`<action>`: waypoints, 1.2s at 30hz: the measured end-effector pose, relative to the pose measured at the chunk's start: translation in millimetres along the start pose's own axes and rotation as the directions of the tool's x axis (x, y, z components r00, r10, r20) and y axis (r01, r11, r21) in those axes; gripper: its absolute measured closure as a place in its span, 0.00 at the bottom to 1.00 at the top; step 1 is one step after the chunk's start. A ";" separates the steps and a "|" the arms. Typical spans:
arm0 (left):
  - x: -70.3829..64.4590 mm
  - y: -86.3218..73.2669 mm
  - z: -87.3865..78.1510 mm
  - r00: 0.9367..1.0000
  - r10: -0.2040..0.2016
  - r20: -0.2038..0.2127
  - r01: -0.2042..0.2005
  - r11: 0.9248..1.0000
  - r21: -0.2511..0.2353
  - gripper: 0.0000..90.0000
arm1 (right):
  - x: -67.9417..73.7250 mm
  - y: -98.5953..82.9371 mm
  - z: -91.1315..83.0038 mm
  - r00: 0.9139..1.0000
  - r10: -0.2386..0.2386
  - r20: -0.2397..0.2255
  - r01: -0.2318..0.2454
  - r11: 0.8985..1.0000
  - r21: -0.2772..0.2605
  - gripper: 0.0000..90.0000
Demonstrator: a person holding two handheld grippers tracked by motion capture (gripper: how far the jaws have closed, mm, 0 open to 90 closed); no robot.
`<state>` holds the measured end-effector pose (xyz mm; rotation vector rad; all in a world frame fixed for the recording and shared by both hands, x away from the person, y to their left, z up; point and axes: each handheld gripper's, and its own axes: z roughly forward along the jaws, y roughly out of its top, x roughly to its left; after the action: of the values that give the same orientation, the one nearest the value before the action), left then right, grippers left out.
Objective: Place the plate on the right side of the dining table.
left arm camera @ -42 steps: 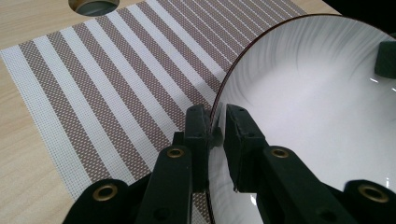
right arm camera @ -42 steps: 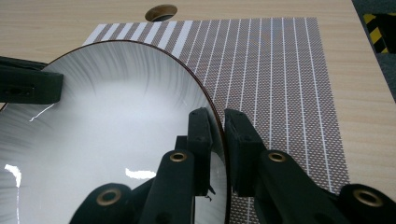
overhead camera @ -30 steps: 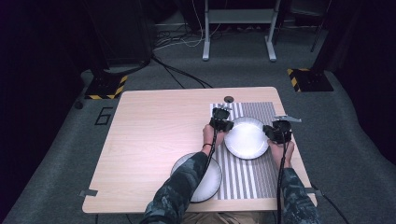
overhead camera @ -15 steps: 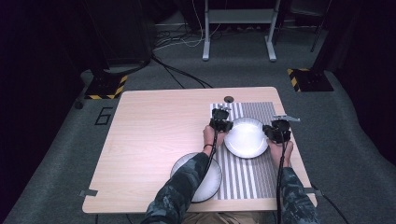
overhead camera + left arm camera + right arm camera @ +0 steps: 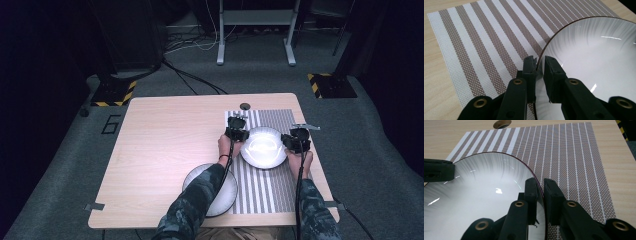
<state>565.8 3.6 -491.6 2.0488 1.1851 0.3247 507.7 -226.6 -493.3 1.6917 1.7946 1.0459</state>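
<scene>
Overhead, the left gripper (image 5: 237, 133) and right gripper (image 5: 297, 142) are pinching opposite edges of a white plate (image 5: 263, 147) sitting over the striped placemat (image 5: 267, 190), while a second plate (image 5: 220, 197) is lying nearer the person. Along the left gripper (image 5: 539, 68), its jaws are closing narrowly on the plate's rim (image 5: 544, 51). Along the right gripper (image 5: 539, 186), the jaws are clamping the opposite rim (image 5: 534, 173) likewise.

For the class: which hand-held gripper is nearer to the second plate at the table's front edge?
Left. The left hand-held gripper is nearer the front plate; the right hand-held gripper grips the upper plate's far rim.
</scene>
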 end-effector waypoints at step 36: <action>6.5 -8.0 -57.8 0.993 0.018 0.120 -0.013 0.999 -0.047 0.19 | 5.2 1.3 -39.6 0.992 -0.050 -0.116 0.053 0.998 0.023 0.11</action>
<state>533.0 38.5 -457.8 2.0097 1.0793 0.2299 477.5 -230.0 -467.4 1.6206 1.9211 1.1229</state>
